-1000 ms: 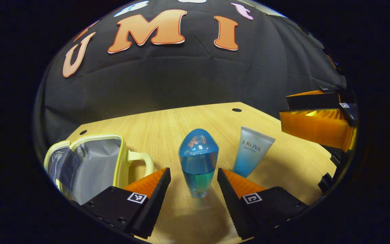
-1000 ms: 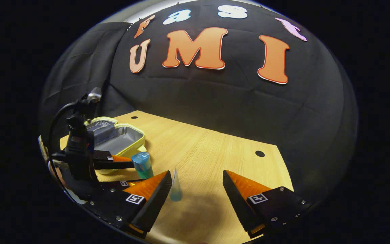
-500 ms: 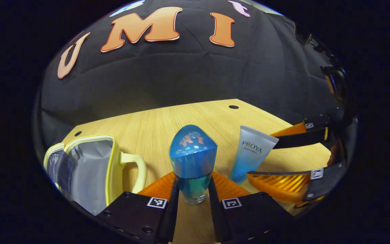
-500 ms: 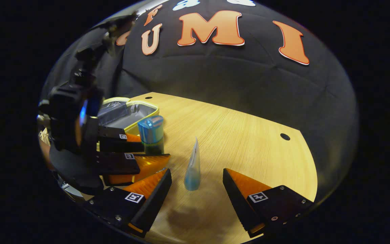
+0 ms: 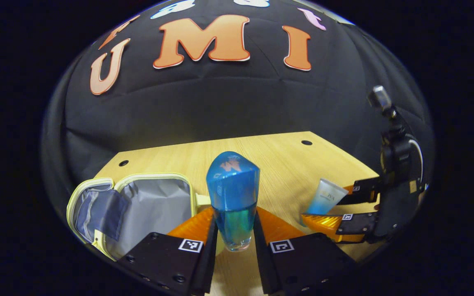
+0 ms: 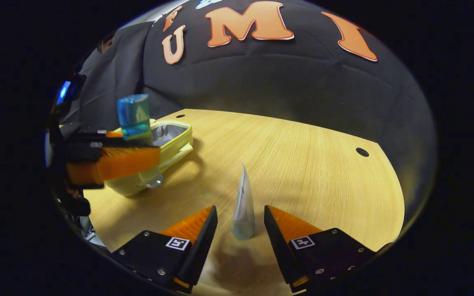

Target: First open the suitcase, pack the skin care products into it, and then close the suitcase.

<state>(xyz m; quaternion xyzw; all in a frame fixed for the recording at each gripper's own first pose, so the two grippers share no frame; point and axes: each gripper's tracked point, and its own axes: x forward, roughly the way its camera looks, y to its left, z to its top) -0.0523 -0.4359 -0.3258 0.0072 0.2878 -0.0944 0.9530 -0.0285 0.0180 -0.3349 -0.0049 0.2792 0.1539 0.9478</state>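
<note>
Suitcase (image 5: 154,203) lies open on the bench (image 6: 303,164), nothing packed. Left tool (image 5: 235,230) grips the blue bottle (image 5: 233,197), lifted beside the suitcase. Right tool (image 6: 241,224) straddles the tube (image 6: 243,205), jaws not yet touching it; packing both and closing remain.

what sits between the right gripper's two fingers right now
The pale blue-and-white squeeze tube, standing upright on the wooden table, sits between the right gripper fingers with a gap each side, seen in the right gripper view.

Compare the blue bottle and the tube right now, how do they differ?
The blue bottle is gripped by the left tongs and lifted beside the open suitcase; the tube stands on the table, untouched between the open right tongs. The bottle is rounded, the tube flat. Both stand upright.
</note>
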